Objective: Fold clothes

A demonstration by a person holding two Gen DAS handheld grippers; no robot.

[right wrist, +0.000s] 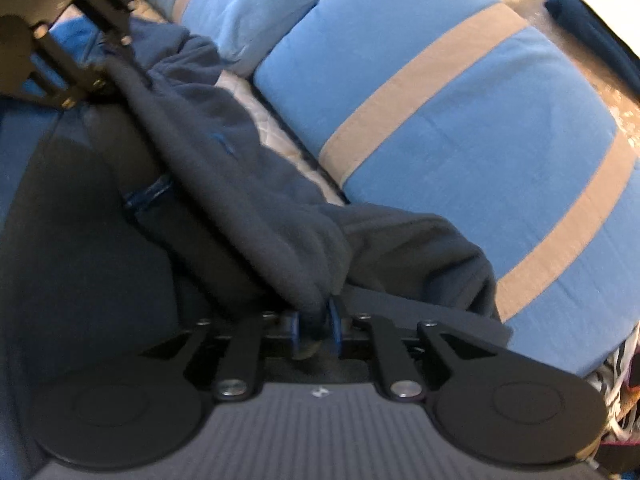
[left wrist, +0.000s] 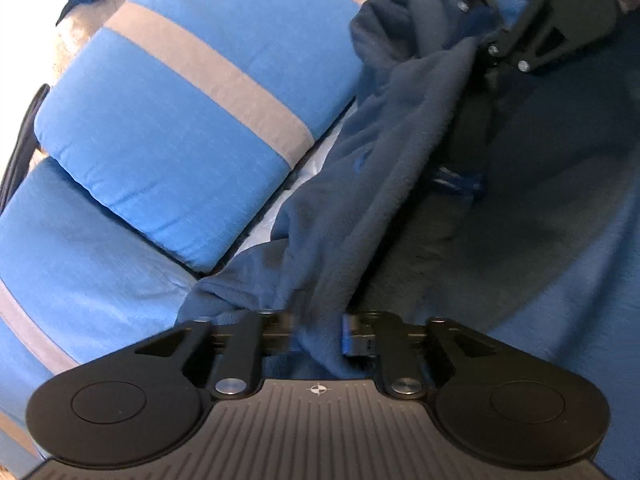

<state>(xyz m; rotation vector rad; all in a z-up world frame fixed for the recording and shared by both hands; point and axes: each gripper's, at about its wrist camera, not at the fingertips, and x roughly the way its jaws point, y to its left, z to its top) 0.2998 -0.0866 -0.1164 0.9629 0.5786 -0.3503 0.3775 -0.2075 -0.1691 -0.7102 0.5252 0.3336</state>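
Both my left gripper (left wrist: 318, 334) and right gripper (right wrist: 314, 330) pinch the navy fleece garment (left wrist: 372, 184) stretched between them; thin bites could slip under tension.

A garment (left wrist: 384, 184) stretches between both tongs, beside pillows (left wrist: 192, 128) on bedding (left wrist: 560, 260).

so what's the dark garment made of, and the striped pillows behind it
The dark navy garment looks like fleece or brushed sweatshirt knit: matte, fuzzy nap, soft thick folds; both claws, left and right, pinch it. The blue pillows with grey bands seem smooth woven cotton, showing fine creases and a slight sheen, though that is uncertain.
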